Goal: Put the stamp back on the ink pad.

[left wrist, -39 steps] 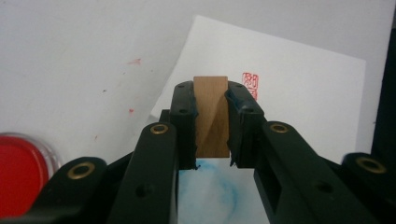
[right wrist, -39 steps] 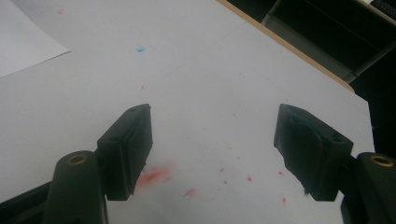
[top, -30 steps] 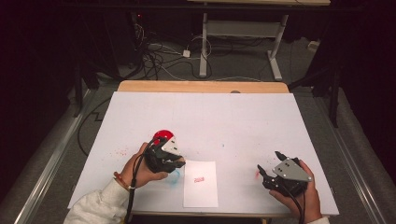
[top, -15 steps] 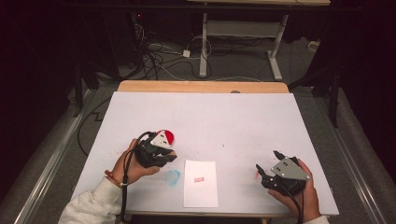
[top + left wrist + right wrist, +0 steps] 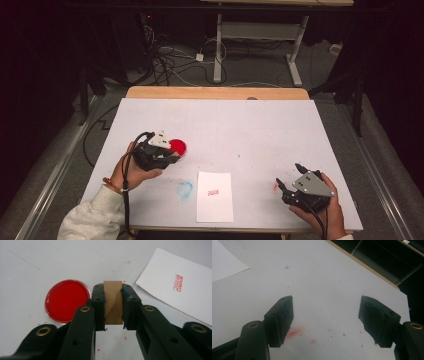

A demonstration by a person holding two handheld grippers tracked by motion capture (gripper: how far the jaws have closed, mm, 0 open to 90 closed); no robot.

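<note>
The wooden stamp (image 5: 113, 302) is clamped between the jaws of the left gripper (image 5: 113, 305), just beside the red ink pad (image 5: 67, 300), over the left half of the desk (image 5: 250, 125). The stamped paper (image 5: 215, 196) lies at the near edge. The right gripper (image 5: 325, 321), near the near right corner, stands wide open and empty.

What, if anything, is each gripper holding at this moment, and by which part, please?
The left gripper clamps a wooden stamp block by its two opposite side faces. The right gripper holds nothing; its jaws stand open.
</note>
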